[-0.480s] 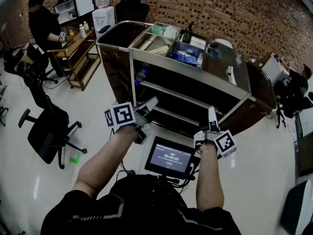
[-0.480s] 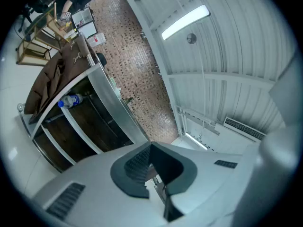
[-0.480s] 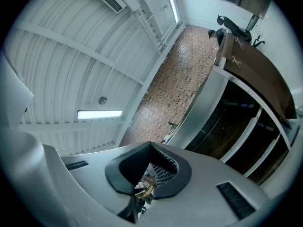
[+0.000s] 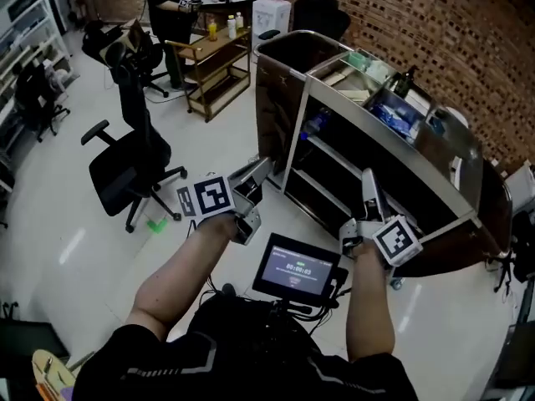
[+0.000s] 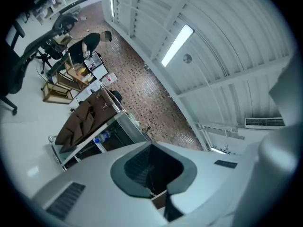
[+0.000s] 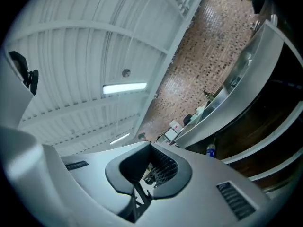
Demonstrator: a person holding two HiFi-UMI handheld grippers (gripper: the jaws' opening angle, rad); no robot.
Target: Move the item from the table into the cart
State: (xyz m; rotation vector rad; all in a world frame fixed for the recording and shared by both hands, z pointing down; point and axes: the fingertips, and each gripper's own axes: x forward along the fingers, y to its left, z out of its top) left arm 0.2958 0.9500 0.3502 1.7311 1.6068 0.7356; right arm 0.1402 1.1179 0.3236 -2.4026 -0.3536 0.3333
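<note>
Our left gripper [image 4: 261, 170] has its jaws pressed together with nothing between them, and our right gripper [image 4: 366, 184] is closed and empty in the same way. Both are held out roughly level in front of us, above the small screen [image 4: 297, 267] at our chest.

Just past the grippers stands the steel cart [image 4: 393, 146], its top tray already holding several things and a water bottle [image 4: 313, 124] lying on a lower shelf.

In the last half second our view has swung to the left. The cart has slid towards the right, and the wooden table [image 4: 226, 42] has come up near the top middle, with an office chair [image 4: 125, 161] between us and it. A person stands at its far end.

The item is probably one of the small bottles [image 4: 211, 29] on that table, though we cannot tell which at this range. It is well apart from both grippers, so nothing has been picked up yet. We judge that we are turning from the cart to fetch it.
</note>
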